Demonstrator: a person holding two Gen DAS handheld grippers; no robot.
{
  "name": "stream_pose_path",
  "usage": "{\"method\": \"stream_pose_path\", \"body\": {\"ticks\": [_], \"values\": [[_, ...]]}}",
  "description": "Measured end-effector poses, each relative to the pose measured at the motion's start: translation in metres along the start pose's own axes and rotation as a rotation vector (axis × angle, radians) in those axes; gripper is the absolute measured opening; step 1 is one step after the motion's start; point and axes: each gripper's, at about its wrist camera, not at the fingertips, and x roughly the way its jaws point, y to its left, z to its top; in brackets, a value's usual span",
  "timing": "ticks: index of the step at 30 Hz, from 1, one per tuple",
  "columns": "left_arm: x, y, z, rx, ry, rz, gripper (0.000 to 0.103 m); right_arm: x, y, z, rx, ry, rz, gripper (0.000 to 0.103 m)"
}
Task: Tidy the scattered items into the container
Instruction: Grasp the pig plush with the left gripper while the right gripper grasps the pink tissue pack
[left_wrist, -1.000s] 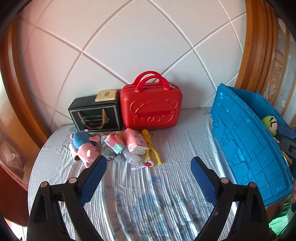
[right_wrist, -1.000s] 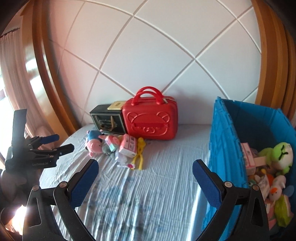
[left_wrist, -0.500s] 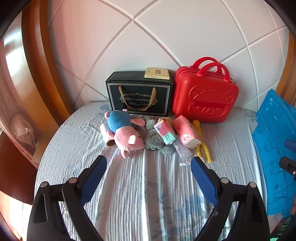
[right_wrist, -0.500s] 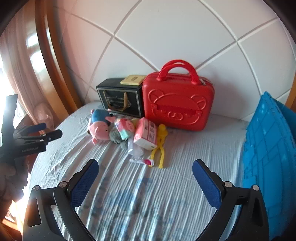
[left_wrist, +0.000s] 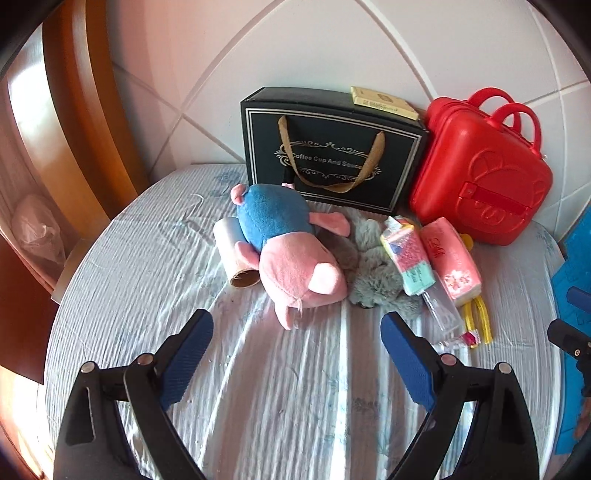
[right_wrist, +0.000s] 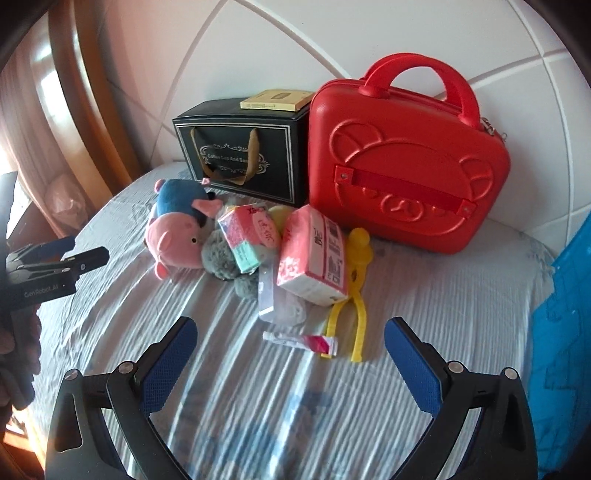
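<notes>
Both tongs are held apart and empty above a bed (left_wrist: 258, 406) covered with a striped sheet. The left tongs (left_wrist: 297, 354) are aimed at a plush pig (left_wrist: 295, 258), which lies on its side just ahead of the blue fingertips (left_wrist: 188, 343). A cardboard tube (left_wrist: 236, 254) is seen touching the pig's back. A grey furry toy (left_wrist: 376, 284) lies beside the pig's snout, with a small pink-and-green pack (left_wrist: 408, 260) resting on it. A pink tissue pack (right_wrist: 314, 258) is located next to that, partly over a clear plastic bag (right_wrist: 269, 295) and a yellow clip toy (right_wrist: 354, 295). A small pink-tipped tube (right_wrist: 303, 341) lies nearest the right tongs (right_wrist: 290, 363). Behind the pile, a black gift bag (right_wrist: 240, 155) and a red case (right_wrist: 406, 173) stand against the headboard. The blue crate (right_wrist: 565, 332) is visible only at the right edge, well apart from the pile.
</notes>
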Motion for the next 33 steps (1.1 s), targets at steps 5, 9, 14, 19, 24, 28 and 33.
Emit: {"method": "stream_pose_path", "body": {"ticks": [5,9,14,19,24,28,33], "values": [[0.063,0.019,0.012,-0.120,0.017,0.025,0.093,0.061,-0.005,0.017,0.058,0.031,-0.020,0.098],[0.104,0.018,0.027,-0.130,0.038,0.009,0.093,0.101,-0.004,0.023,0.049,0.065,-0.054,0.085],[0.140,0.003,0.038,-0.078,0.096,0.003,0.093,0.128,-0.004,0.032,0.067,0.071,-0.055,0.085],[0.162,-0.008,0.040,-0.068,0.123,0.019,0.093,0.158,-0.005,0.037,0.054,0.145,-0.115,0.085],[0.186,-0.015,0.044,-0.049,0.180,0.039,0.095,0.178,-0.017,0.042,0.112,0.178,-0.131,0.095],[0.193,-0.012,0.045,-0.057,0.191,0.032,0.096,0.188,-0.029,0.045,0.169,0.199,-0.115,0.101],[0.181,-0.005,0.041,-0.080,0.159,-0.002,0.076,0.171,-0.042,0.052,0.221,0.161,-0.088,0.066]]}}
